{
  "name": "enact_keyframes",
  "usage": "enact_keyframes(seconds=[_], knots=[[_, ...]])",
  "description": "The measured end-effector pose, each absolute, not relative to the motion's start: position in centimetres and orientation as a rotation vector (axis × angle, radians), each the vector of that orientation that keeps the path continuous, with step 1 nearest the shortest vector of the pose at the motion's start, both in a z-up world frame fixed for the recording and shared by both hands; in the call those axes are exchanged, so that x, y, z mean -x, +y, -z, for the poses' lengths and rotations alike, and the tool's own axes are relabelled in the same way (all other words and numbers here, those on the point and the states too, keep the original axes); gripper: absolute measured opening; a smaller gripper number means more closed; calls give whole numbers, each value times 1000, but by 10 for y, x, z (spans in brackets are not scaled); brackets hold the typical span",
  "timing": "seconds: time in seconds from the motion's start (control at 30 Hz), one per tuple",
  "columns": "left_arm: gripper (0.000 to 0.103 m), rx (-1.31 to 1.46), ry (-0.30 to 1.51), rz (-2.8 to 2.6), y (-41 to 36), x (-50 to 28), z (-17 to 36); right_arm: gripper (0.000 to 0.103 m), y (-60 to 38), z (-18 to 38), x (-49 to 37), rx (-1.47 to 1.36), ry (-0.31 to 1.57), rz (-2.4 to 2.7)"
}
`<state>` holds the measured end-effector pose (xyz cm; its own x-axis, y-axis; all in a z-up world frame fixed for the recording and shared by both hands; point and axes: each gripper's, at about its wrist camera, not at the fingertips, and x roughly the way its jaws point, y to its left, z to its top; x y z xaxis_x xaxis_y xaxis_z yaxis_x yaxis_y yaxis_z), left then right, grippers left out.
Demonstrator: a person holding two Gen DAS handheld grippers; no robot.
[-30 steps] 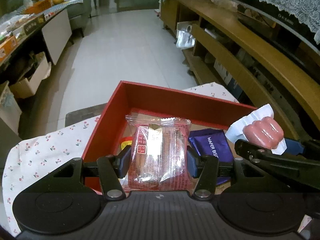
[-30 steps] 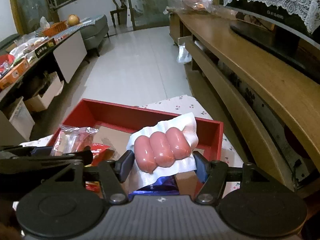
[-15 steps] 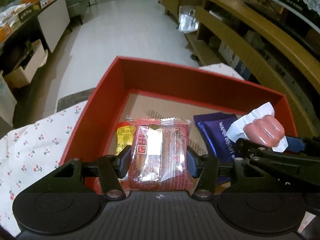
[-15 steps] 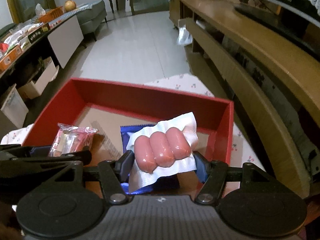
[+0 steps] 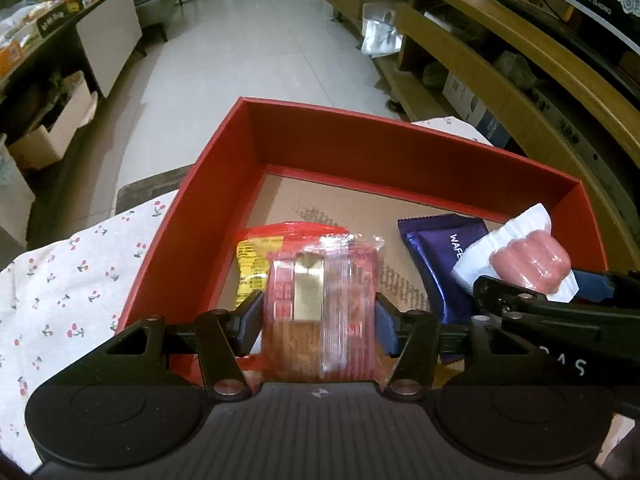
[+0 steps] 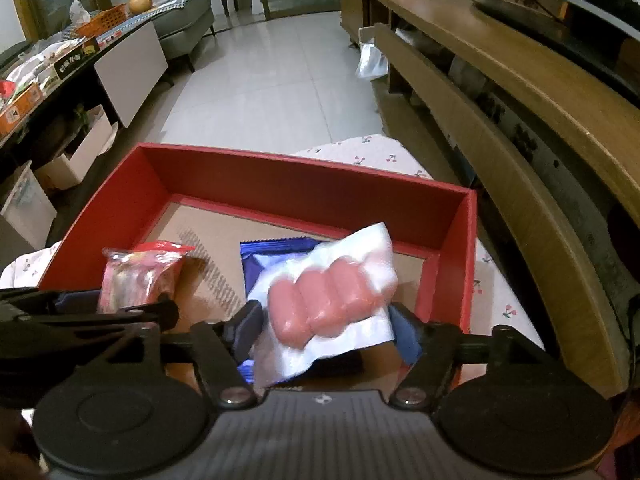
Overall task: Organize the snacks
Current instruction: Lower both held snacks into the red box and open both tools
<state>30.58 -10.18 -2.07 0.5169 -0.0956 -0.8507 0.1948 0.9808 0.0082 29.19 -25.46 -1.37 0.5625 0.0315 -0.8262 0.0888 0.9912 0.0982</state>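
Over the red box (image 5: 192,248) from the left wrist view, the left gripper (image 5: 318,320) tilts down with a clear red snack packet (image 5: 320,304) standing between its fingers (image 5: 250,322), and those jaws are opening right now; the pads look just beside the packet's sides, though whether they press on it I cannot tell. Under the packet lies a yellow-and-red pouch (image 5: 252,268) on the cardboard floor of the box, and further right a purple wafer bar (image 5: 440,256) lies flat. At the right edge the right gripper (image 5: 532,280) comes in with a white pack of pink sausages (image 5: 528,256) above the wafer bar. Left of the box there is a white cloth with cherries (image 5: 68,280). Now the right wrist view: the right gripper (image 6: 326,320) hangs over the right half of the red box (image 6: 300,184), its jaws opening too, and the sausage pack (image 6: 332,300) sits blurred and tilted between them, with a gap showing at the right pad, so the grip looks let go. Beneath it the purple wafer bar (image 6: 276,252) peeks out. On the left, the left gripper (image 6: 92,304) reaches in with the red snack packet (image 6: 136,276) over the box floor. Beyond the box the cherry cloth (image 6: 372,156) continues, and a long wooden shelf unit (image 6: 520,92) runs along the right.
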Motion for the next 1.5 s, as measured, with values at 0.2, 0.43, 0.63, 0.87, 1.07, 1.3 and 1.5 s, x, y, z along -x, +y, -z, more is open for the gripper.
enact_keyframes(seconds=[0.2,0.43,0.63,0.87,1.07,1.3,1.5], knots=[[70,-95,999,172,-100,-303,13,82,-257,4,-289,-143,956,27],[71,-90,973,170,-97,-295,-3,82,-255,-11,-279,-151,918,21],[71,-89,960,166,-94,-283,-14,82,-252,-21,-267,-161,903,13],[71,-94,943,165,-88,-267,-26,82,-247,-33,-249,-169,882,-14],[70,-80,938,167,-77,-249,-32,82,-239,-40,-231,-171,871,-39],[67,-83,931,165,-64,-225,-38,82,-226,-46,-209,-166,869,-74],[66,-77,938,159,-50,-206,-38,82,-212,-48,-191,-152,871,-107]])
